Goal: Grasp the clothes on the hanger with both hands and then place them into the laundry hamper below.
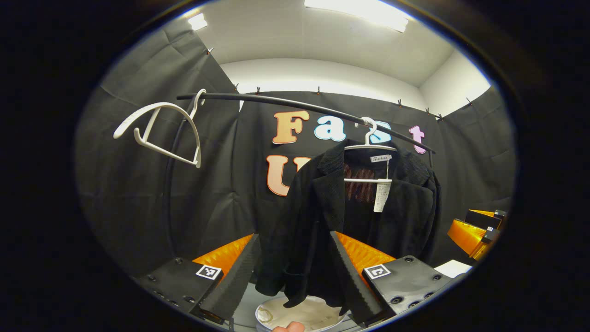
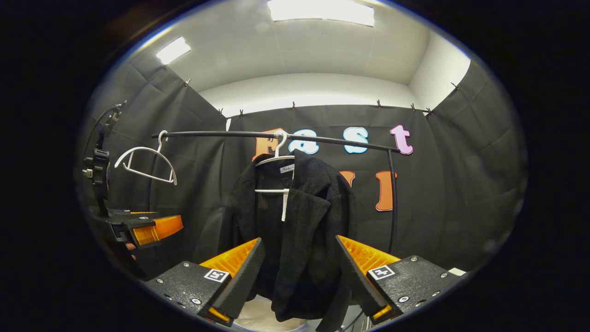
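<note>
Hanging limp from hanger (image 1: 370,146), black jacket (image 1: 322,216) is being approached — soft, floppy, best pinched at shoulders; both jaws spread, hamper (image 1: 299,316) below.

A staged recording booth rather than a home: black cloth walls (image 2: 461,184) clipped up below a white ceiling with panel lights (image 2: 321,11) (upper centre of the frame), enclosing a clothes rail (image 2: 276,135) with white hangers (image 2: 145,163).
</note>
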`<state>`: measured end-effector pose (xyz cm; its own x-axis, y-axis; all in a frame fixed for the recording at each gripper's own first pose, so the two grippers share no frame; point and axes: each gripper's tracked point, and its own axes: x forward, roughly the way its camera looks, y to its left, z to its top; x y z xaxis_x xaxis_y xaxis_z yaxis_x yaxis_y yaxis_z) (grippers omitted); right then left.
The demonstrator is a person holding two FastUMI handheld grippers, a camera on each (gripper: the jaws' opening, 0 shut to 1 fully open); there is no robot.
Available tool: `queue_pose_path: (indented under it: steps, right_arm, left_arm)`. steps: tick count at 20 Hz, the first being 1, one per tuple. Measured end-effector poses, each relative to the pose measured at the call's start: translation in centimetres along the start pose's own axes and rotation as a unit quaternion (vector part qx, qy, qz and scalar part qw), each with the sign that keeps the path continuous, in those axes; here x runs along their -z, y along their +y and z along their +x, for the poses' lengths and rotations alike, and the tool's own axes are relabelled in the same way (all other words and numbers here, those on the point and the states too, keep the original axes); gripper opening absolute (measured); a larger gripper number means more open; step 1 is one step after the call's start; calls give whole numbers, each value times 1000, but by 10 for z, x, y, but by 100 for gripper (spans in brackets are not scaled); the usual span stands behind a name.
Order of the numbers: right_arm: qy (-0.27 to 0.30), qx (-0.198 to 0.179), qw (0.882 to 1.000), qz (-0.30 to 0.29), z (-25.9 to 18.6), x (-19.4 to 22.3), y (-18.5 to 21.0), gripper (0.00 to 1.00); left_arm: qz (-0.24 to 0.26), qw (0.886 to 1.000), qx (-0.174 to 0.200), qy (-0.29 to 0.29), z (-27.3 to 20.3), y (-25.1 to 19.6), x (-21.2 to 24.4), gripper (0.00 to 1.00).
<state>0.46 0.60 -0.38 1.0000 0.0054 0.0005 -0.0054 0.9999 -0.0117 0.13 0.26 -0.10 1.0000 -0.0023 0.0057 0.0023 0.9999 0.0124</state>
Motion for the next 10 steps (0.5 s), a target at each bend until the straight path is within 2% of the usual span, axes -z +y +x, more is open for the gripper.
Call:
queue_pose_path:
  steps: [1,2,4,8,10]
  right_arm:
    - [2,-1,1000,0,0,2,1,100]
    - [5,-3,1000,1,0,3,3,94]
    - [9,-7,1000,1,0,6,7,94]
    - [6,-9,1000,0,2,2,8,94]
    - [5,-9,1000,6,2,1,8,94]
  left_arm:
    - [-1,1000,0,2,0,1,2,96]
    - [-1,1000,-1,3,0,2,2,96]
    - [-1,1000,-3,2,0,4,1,100]
    - [-1,1000,-4,-1,-1,5,0,100]
    - [-1,1000,-4,-2,-2,4,-2,96]
